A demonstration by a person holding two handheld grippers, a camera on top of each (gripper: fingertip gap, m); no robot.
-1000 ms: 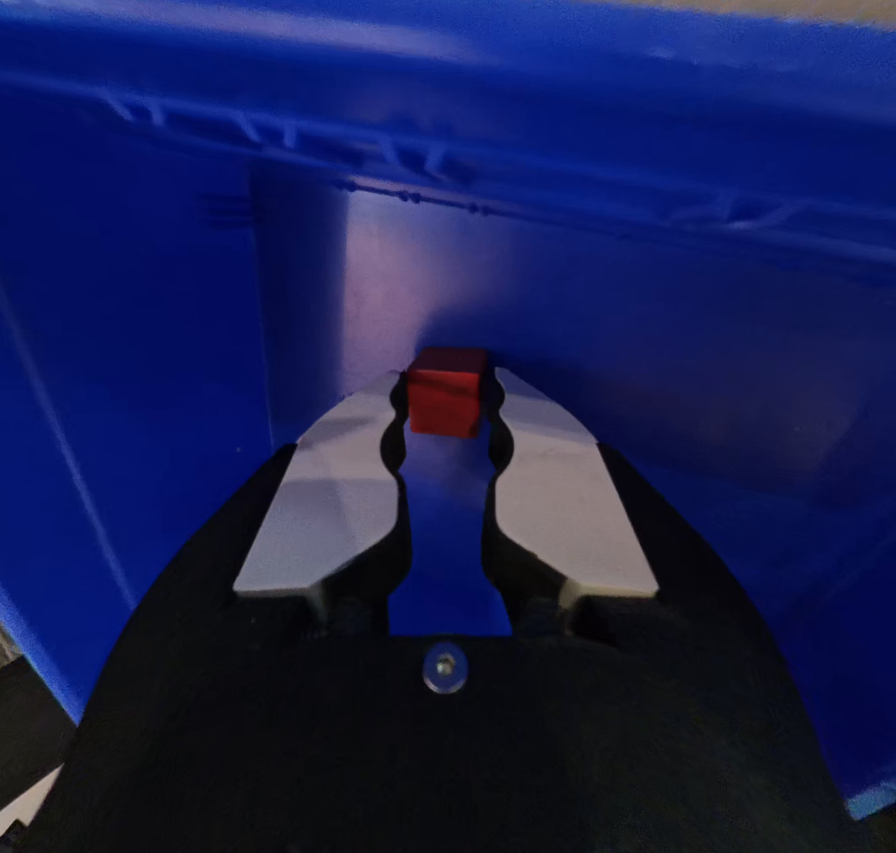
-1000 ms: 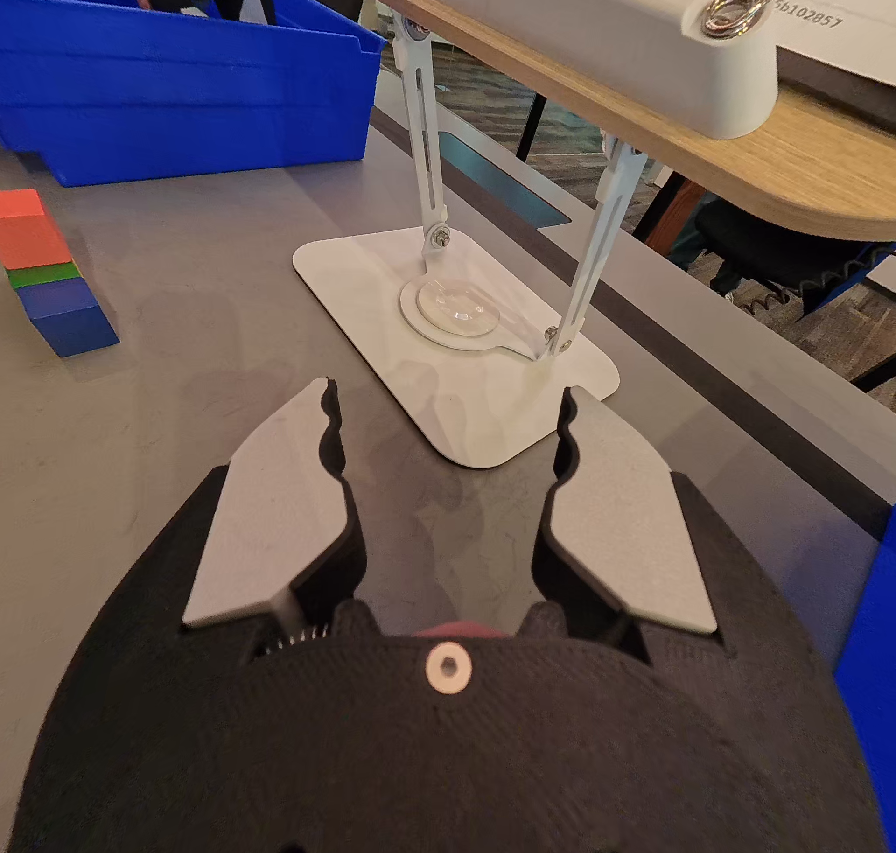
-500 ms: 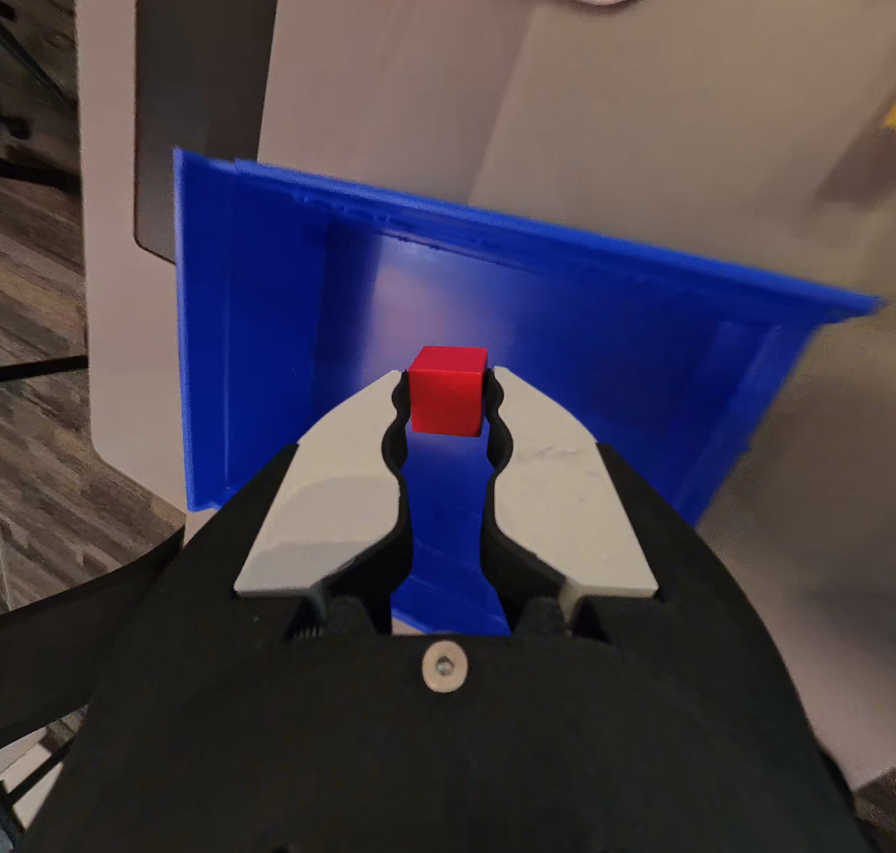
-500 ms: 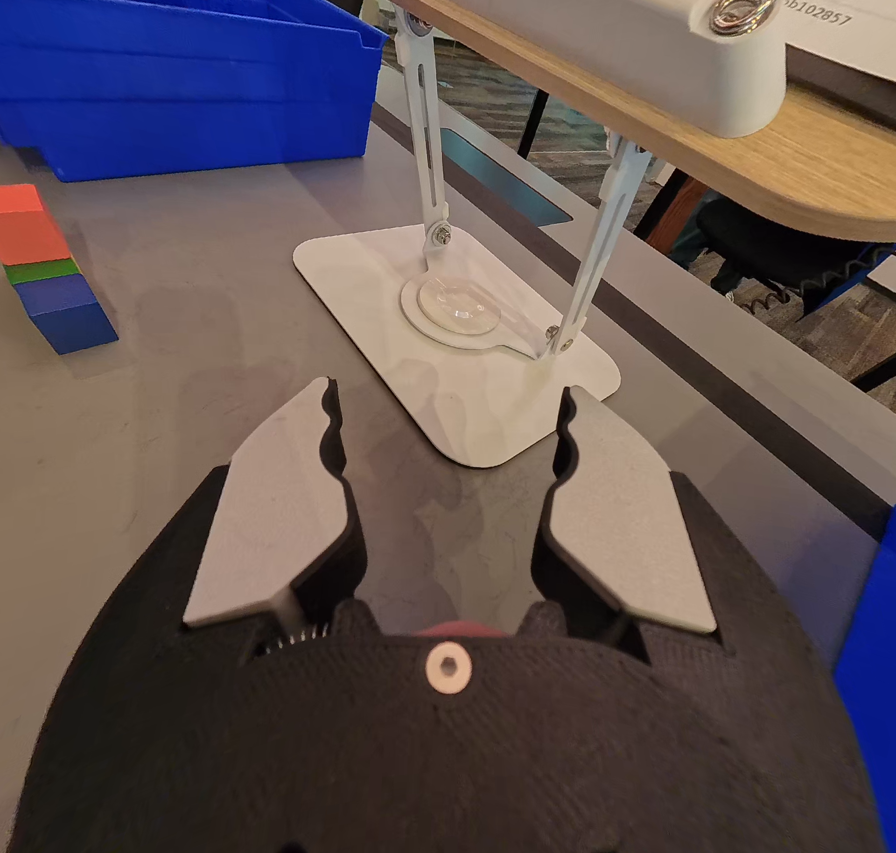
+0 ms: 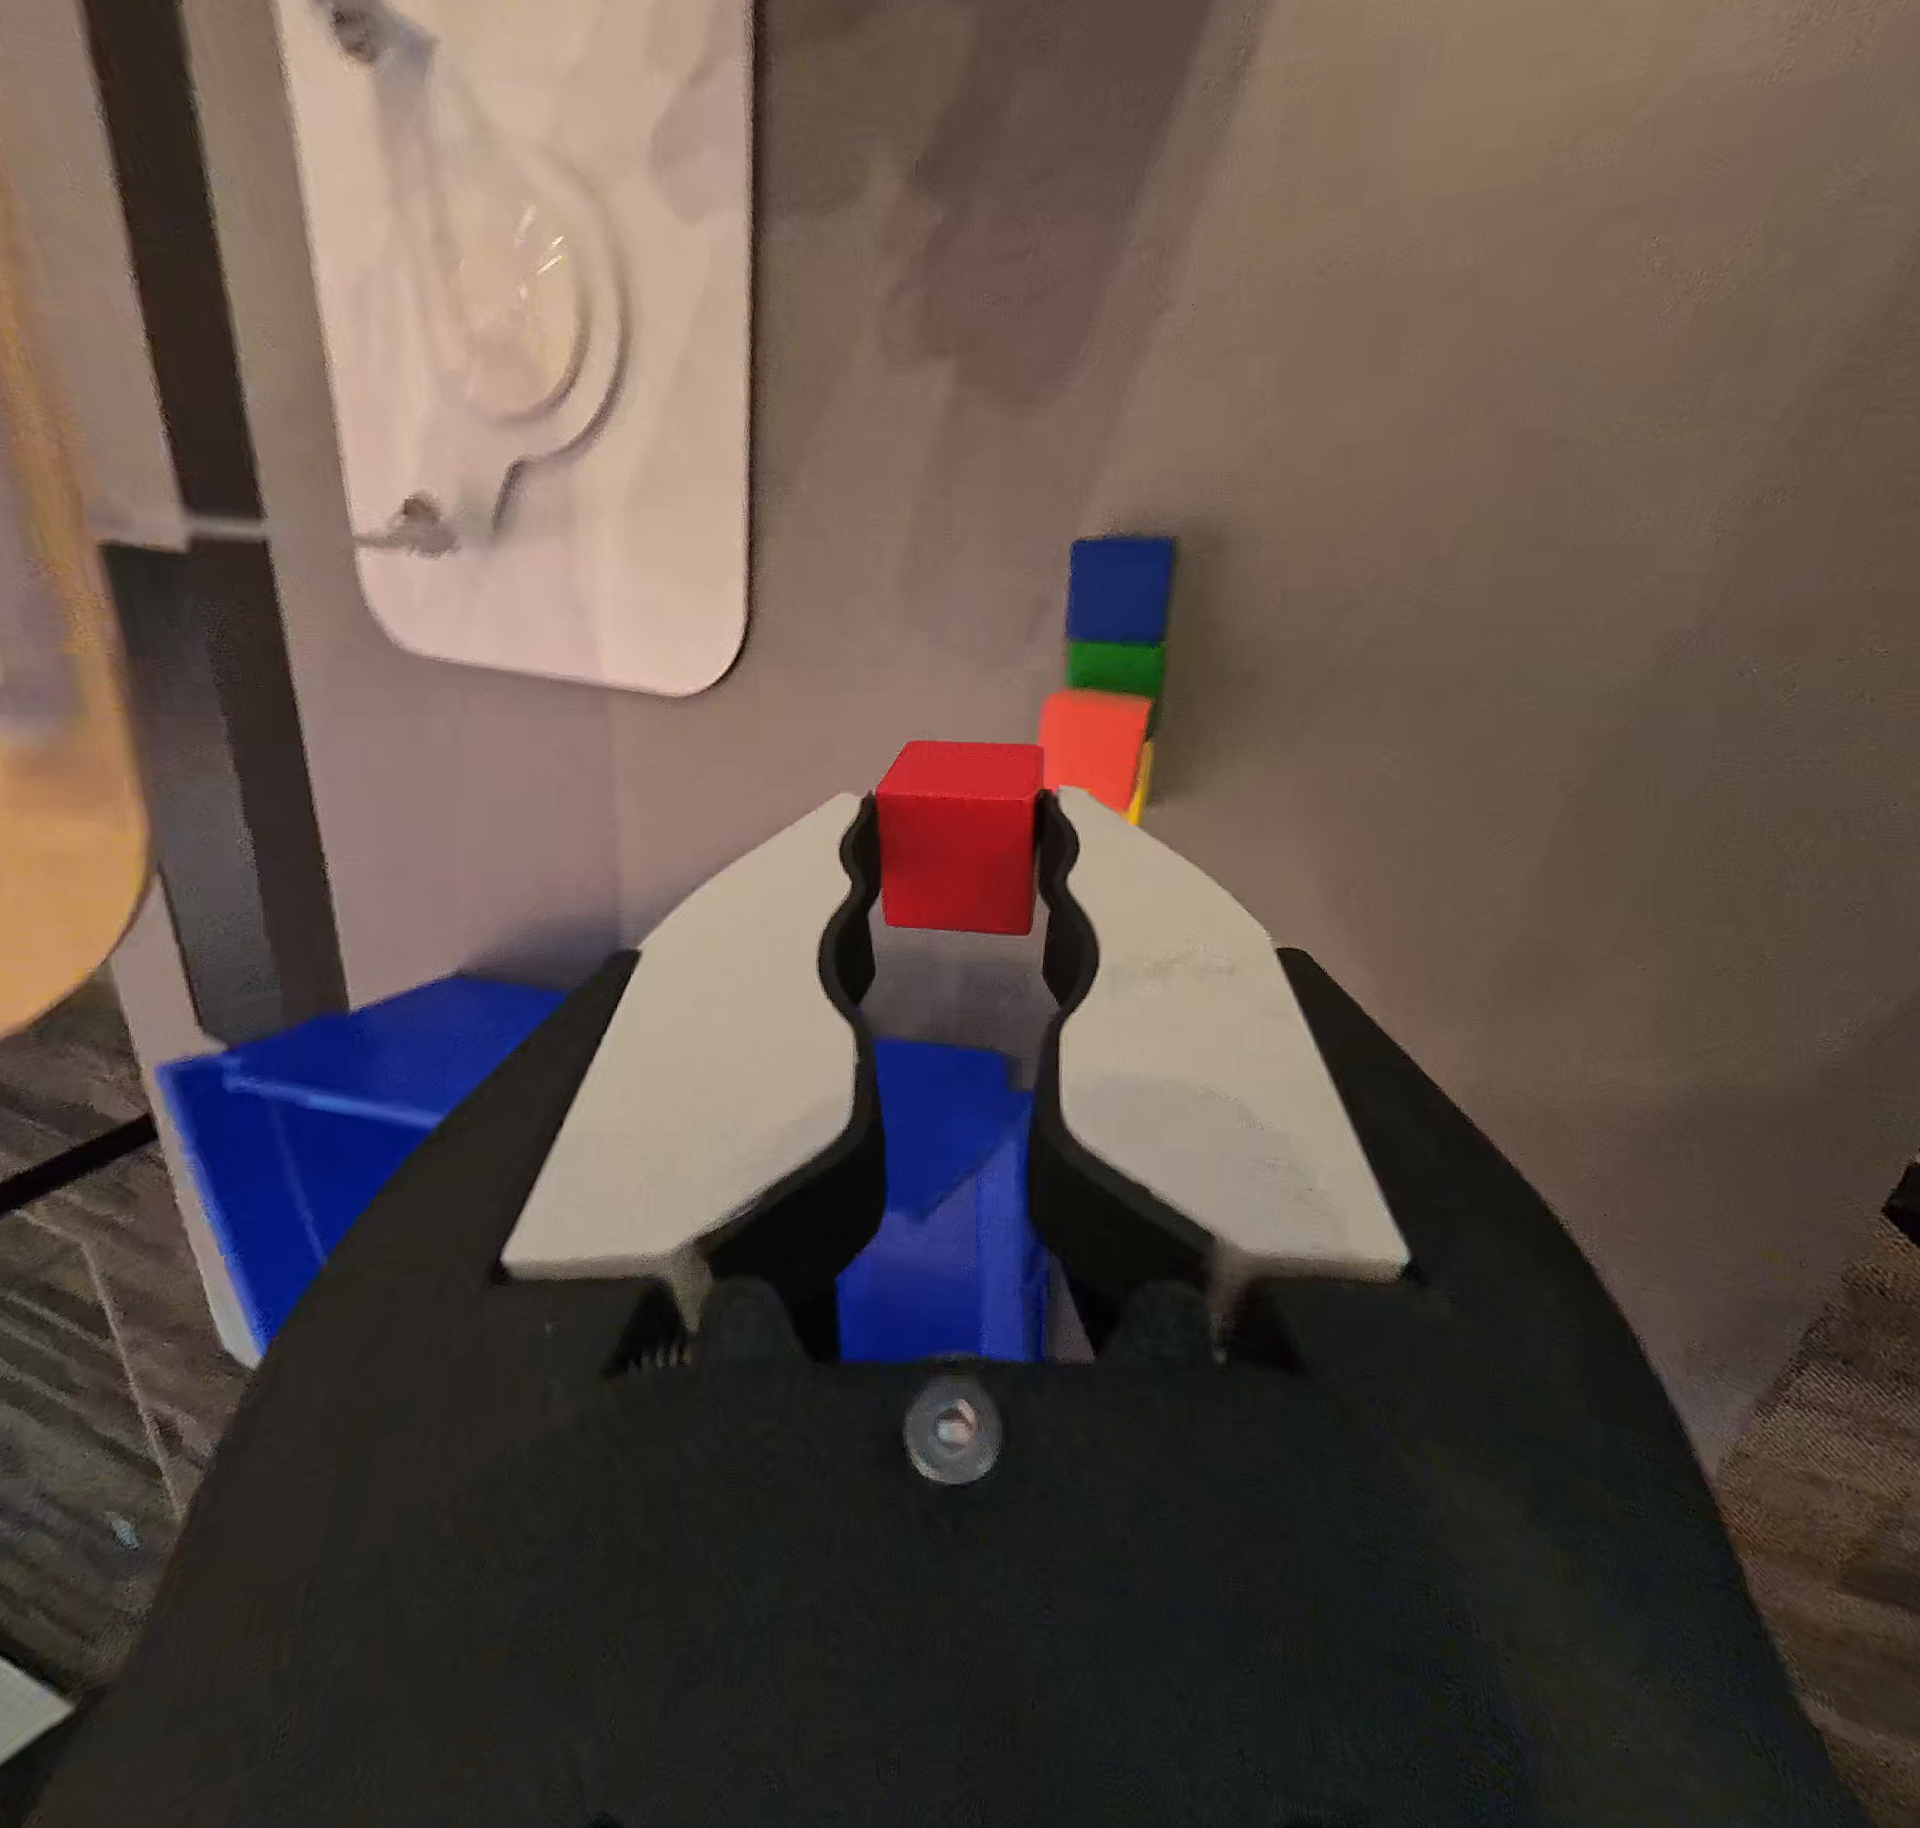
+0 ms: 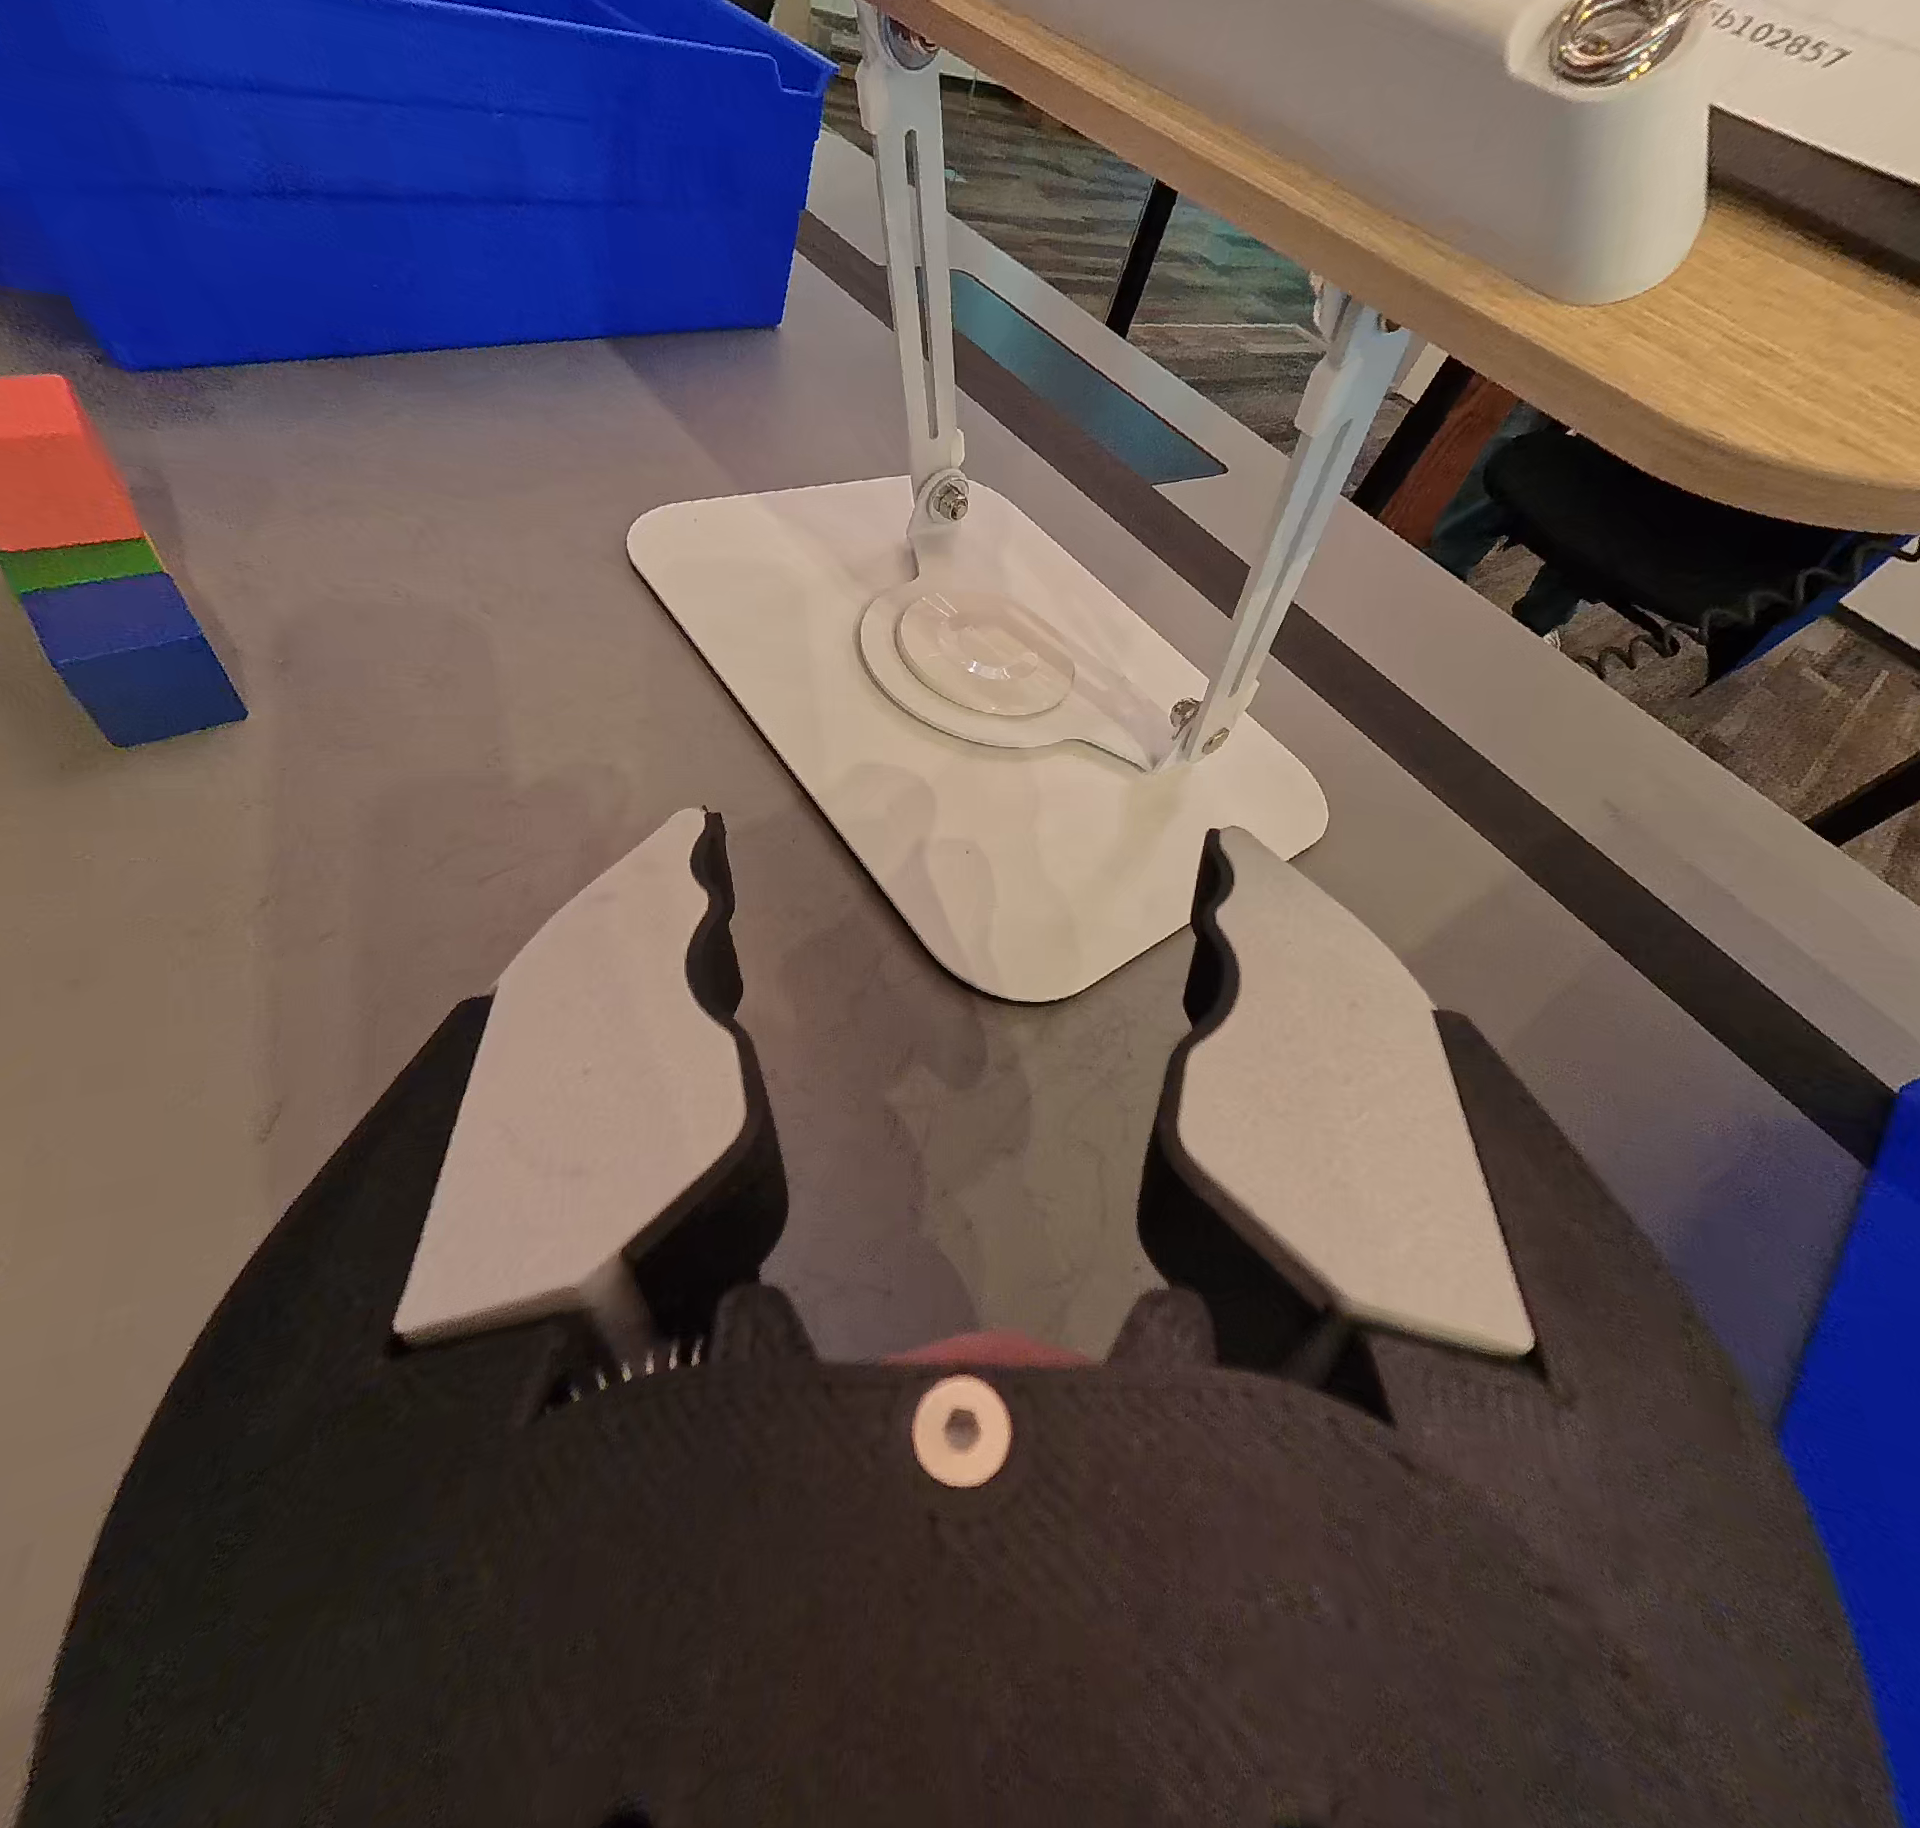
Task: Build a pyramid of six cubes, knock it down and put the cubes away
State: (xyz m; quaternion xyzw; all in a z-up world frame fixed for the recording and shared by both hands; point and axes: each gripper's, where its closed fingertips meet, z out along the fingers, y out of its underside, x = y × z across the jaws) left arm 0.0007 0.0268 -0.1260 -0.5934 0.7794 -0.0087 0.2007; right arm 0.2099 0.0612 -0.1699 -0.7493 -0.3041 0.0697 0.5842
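My left gripper [image 5: 958, 822] is shut on a red cube [image 5: 958, 848] and holds it in the air above the grey table, past the blue bin [image 5: 312, 1113]. Beyond it stands a stack of cubes: a blue cube [image 5: 1120, 589], a green cube [image 5: 1115, 666], an orange cube [image 5: 1093, 755] and a sliver of a yellow cube [image 5: 1141, 796]. The right wrist view shows the same stack at the left edge: orange [image 6: 57, 474], green [image 6: 83, 565], blue [image 6: 130, 661]. My right gripper [image 6: 961, 843] is open and empty, low over the table.
A white stand with a flat base plate [image 6: 1039, 843] and two thin legs holds a white device [image 6: 1351, 64] overhead. A blue bin [image 6: 416, 189] sits at the back left, another blue edge [image 6: 1870, 1363] at the right. A wooden tabletop [image 6: 1662, 344] lies behind.
My left gripper has lifted the red cube out of the blue bin and swung toward the cube stack. The right gripper has stayed open and nearly still.
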